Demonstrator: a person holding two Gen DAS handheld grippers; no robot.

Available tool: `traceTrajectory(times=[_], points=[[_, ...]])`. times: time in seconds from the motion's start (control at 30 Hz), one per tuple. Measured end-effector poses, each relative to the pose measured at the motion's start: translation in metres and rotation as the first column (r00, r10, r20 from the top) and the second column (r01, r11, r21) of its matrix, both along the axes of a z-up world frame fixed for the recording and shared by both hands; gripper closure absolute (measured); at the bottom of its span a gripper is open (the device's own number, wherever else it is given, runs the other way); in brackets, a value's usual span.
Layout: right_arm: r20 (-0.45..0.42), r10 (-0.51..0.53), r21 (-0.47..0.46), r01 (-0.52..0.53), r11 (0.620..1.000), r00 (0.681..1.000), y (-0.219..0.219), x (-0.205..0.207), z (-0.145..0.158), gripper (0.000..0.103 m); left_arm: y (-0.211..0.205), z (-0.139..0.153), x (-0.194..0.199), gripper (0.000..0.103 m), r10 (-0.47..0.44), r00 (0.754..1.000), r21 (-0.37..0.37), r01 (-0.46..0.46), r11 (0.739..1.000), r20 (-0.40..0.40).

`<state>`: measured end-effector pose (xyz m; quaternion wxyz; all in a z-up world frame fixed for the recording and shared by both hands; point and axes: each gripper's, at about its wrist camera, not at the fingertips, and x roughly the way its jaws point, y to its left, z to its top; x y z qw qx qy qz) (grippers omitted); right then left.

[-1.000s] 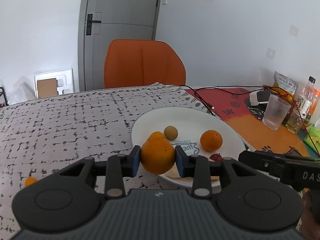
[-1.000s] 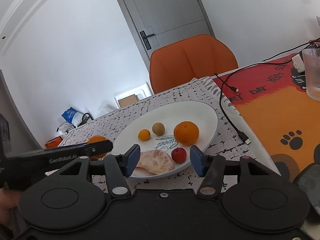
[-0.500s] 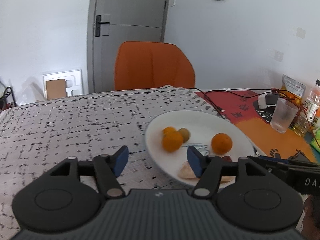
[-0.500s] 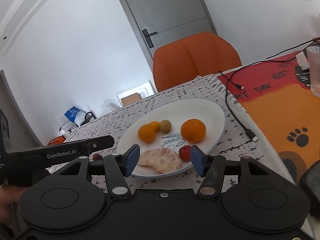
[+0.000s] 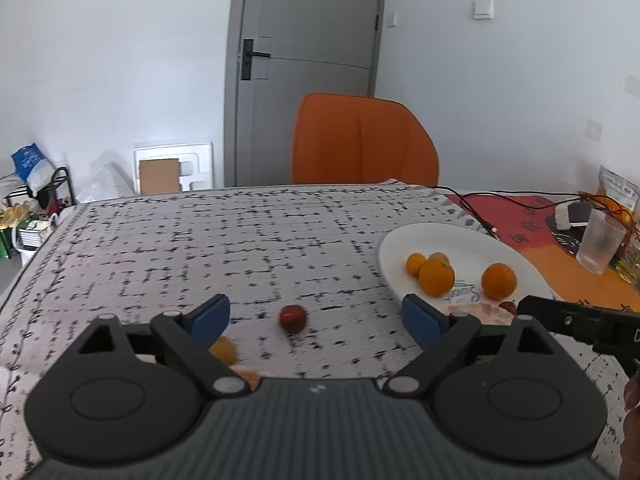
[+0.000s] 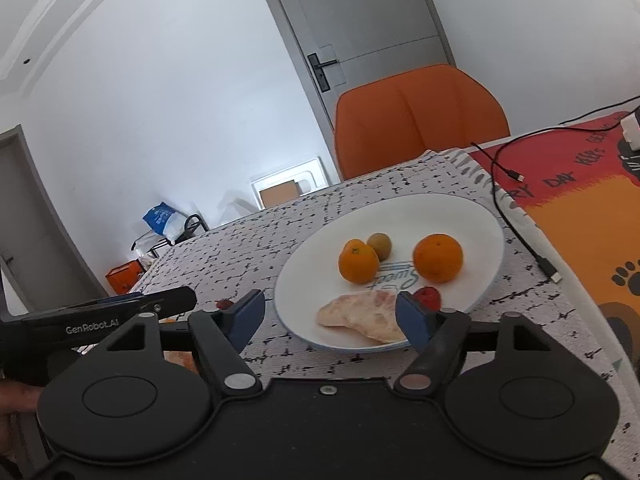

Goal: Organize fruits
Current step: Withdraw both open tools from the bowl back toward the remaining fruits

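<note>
Left gripper (image 5: 316,316) spread wide, nothing held, hovering over the cloth (image 5: 200,248). Right gripper (image 6: 330,316) likewise wide and bare, aimed at the near rim of the plate (image 6: 480,216).

Nearest the left gripper: a small yellow-orange fruit (image 5: 224,350) half hidden behind the left finger, and an orange scrap (image 5: 250,376) at the gripper body's edge, too hidden to identify. Just beyond, between the fingers, a small red fruit (image 5: 293,318) loose on the cloth, well apart from the plate. Probably the next pick.

Likely light, firm, smooth-skinned and round, so prone to rolling or squirting out of a skewed pinch. Best taken across the widest middle, pads level and low to the cloth, closing gently.

On the plate, from the near rim: a peeled citrus piece (image 6: 360,316), soft, wet-looking, easily crushed or torn; best cradled across its broad sides with light pressure, if moved at all. Beside it, a second red fruit (image 6: 427,296). Farther in, two oranges (image 6: 358,262) (image 6: 438,258), heavier, stiff, dimpled skin giving fair grip. Behind the left orange, a small brownish fruit (image 6: 379,245), and, in the left view only, another small orange fruit (image 5: 415,263).

Past the plate: a cable (image 6: 516,220), a cup (image 5: 600,246), an orange chair (image 5: 360,140).
</note>
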<state>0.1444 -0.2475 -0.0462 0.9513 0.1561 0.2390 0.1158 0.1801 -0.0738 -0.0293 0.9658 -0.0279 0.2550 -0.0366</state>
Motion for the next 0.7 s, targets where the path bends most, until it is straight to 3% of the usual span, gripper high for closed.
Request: traceTrajectory(times=[0.2,0.37,0.53,0.7], points=[[0.002,0.028,-0.008,-0.028,1.000,1.000,0.012,0.000,0.001,0.029,0.013,-0.002,-0.011,0.010,0.027,1.000,-0.001,-0.027,1.000,0.001],[0.005,0.041,-0.015,-0.041,0.999,0.999,0.021,0.000,0.001,0.019,0.023,-0.007,-0.019,0.010,0.044,0.999,-0.007,-0.044,0.999,-0.004],[0.014,0.056,-0.020,-0.056,0.998,0.998,0.029,-0.001,0.000,0.000,0.035,-0.014,-0.026,0.010,0.069,0.997,-0.024,-0.069,0.997,-0.025],[0.007,0.059,-0.046,-0.058,0.997,0.998,0.040,0.001,-0.002,0.000,0.048,-0.020,-0.032,0.005,0.091,0.995,-0.062,-0.093,0.994,-0.047]])
